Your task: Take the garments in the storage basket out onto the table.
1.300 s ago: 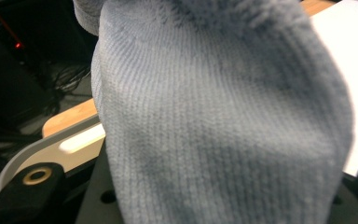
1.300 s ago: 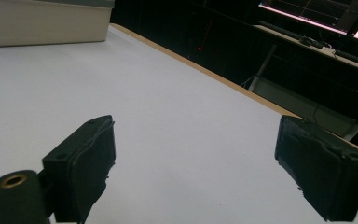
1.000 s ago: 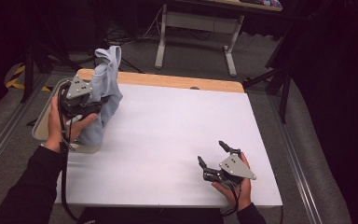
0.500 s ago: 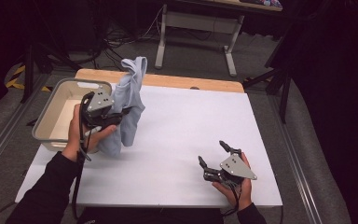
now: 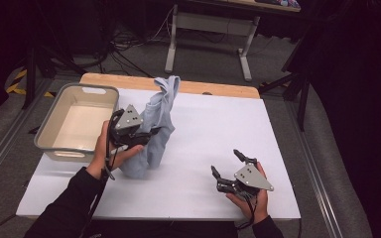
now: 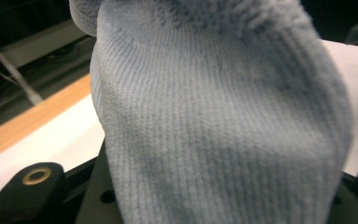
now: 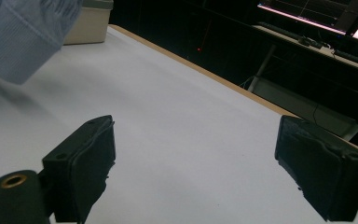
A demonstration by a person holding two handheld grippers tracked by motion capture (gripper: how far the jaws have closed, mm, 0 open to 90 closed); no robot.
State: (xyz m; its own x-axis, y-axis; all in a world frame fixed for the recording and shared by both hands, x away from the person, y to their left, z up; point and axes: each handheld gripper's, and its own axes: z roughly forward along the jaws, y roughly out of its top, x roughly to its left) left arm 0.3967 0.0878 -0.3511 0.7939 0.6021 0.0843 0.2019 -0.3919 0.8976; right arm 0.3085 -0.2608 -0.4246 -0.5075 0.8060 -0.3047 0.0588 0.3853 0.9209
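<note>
Here, the left hand-held gripper (image 5: 146, 134) pinched the blue cloth (image 5: 156, 124), hanging upright just left of the spread, empty right hand-held gripper (image 5: 225, 166).

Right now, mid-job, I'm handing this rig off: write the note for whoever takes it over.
Left gripper: shut on the light blue knitted garment, bunched and held up over the white table, lower end touching it.
Right gripper: open, nothing between the jaws, resting low near the front right.
Grey bin: at the table's left edge, nothing visible inside.
Done: garment out of the bin and over the table.
Left, probably: lay it down and spread it, using the free right gripper.
</note>
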